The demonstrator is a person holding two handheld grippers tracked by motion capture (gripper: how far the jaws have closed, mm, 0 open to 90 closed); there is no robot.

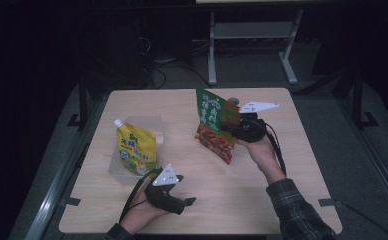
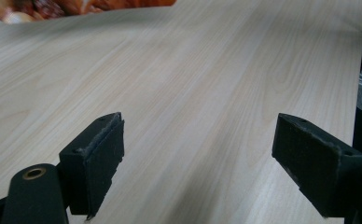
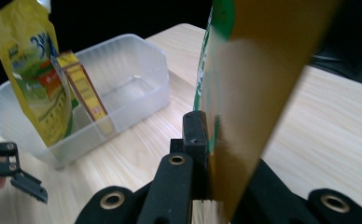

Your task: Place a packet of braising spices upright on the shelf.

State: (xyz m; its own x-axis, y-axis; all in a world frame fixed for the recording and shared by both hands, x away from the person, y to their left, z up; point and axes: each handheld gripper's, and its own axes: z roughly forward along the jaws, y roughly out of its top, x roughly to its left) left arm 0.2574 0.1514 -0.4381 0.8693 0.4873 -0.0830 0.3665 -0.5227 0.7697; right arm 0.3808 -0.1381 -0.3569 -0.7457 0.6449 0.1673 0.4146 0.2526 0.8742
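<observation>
While the right gripper [image 1: 234, 126] is clamping the green-and-red pouch [image 1: 213, 125] above the table's [image 1: 282, 165] middle, the left gripper [image 1: 174, 192] is hovering near the front edge, jaws apart and empty. The right gripper view is showing a clear tub [image 3: 123, 60] holding a yellow pouch [image 3: 30, 70] and a small packet [image 3: 82, 86]. Dark room is surrounding the pale wood.

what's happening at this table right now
A person is working with a hand-held gripper in each hand. The right gripper has its jaws clamped on a green and red snack bag, held up off the wooden table. The left gripper sits low near the table's front edge, jaws open with nothing between them. Beside it, a clear plastic bin holds a yellow spouted pouch and a small yellow packet.
</observation>
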